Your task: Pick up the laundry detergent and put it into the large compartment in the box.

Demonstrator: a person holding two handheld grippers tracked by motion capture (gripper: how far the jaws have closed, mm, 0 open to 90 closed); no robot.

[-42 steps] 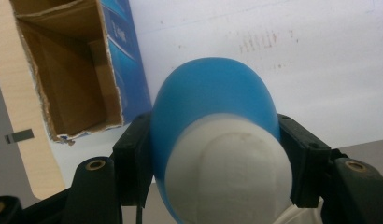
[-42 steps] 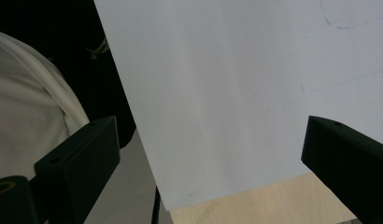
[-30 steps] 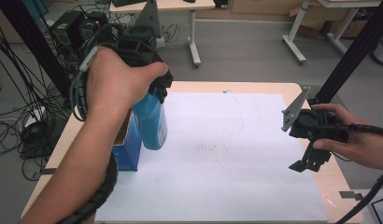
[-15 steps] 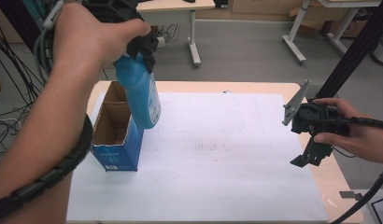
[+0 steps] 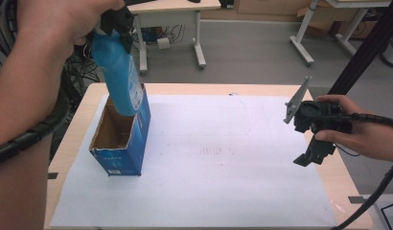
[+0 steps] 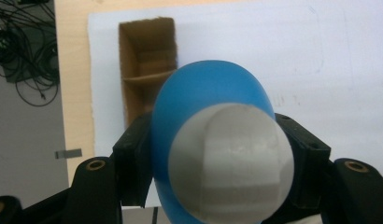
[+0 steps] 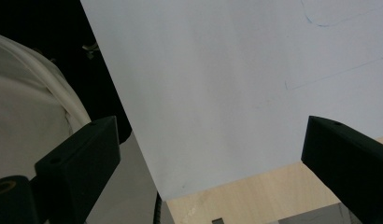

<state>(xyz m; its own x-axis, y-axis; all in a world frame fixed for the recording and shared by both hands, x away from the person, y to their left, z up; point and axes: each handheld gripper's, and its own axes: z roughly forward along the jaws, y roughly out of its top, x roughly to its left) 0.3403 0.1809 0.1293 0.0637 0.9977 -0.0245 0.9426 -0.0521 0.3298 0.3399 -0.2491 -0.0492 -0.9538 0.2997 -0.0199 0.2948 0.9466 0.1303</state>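
White paper (image 7: 217, 84) beneath right gripper (image 7: 213, 154); bottle (image 6: 213, 154) overhangs box (image 6: 147, 60).

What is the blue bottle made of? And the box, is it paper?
The bottle looks like smooth plastic: even blue, softly shiny, with a matte grey cap. The box looks like cardboard: blue printed outside, raw brown inside with a divider, and thin stiff walls.

Black claws (image 5: 315, 153), brass screws, ribbed black cables
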